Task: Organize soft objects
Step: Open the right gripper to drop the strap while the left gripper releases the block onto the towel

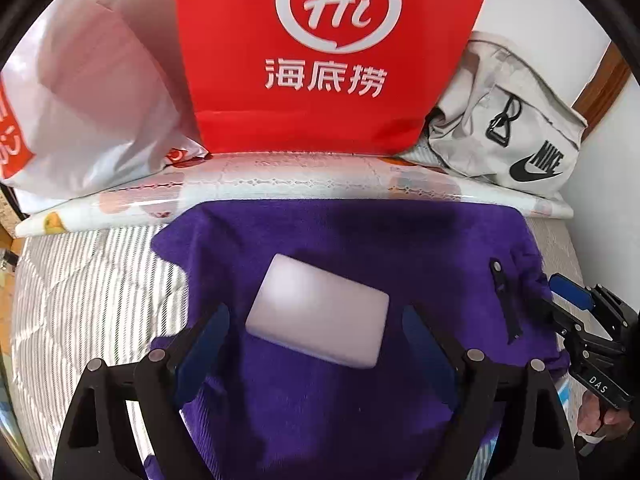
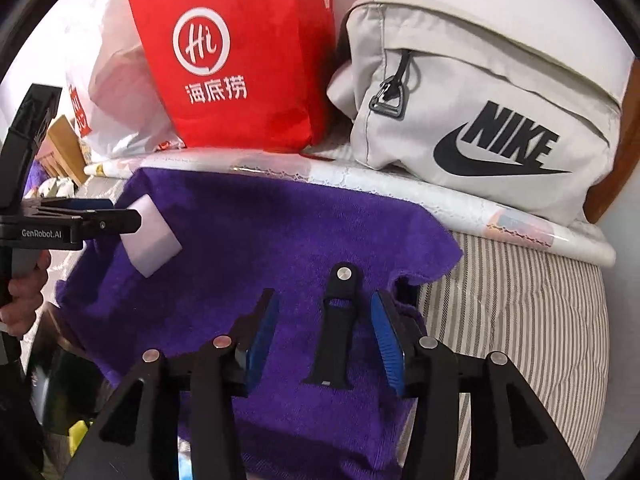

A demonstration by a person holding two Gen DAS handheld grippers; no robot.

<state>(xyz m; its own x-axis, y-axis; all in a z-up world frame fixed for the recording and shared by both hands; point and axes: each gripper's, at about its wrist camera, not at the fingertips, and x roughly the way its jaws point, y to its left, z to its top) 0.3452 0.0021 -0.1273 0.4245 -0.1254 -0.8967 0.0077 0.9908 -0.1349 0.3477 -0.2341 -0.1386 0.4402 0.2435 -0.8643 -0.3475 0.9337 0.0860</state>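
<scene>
Left wrist view: a white foam block (image 1: 318, 314) lay on a purple towel (image 1: 340, 236) between the spread, non-touching pads of the left tongs (image 1: 316, 330). A black watch strap (image 2: 334, 328) lay on the same towel between the parted pads of the right tongs (image 2: 326, 340), untouched. Beyond, on the striped bed (image 2: 520, 300), stood a red bag (image 1: 332, 56) and a grey Nike bag (image 2: 480, 112).
</scene>
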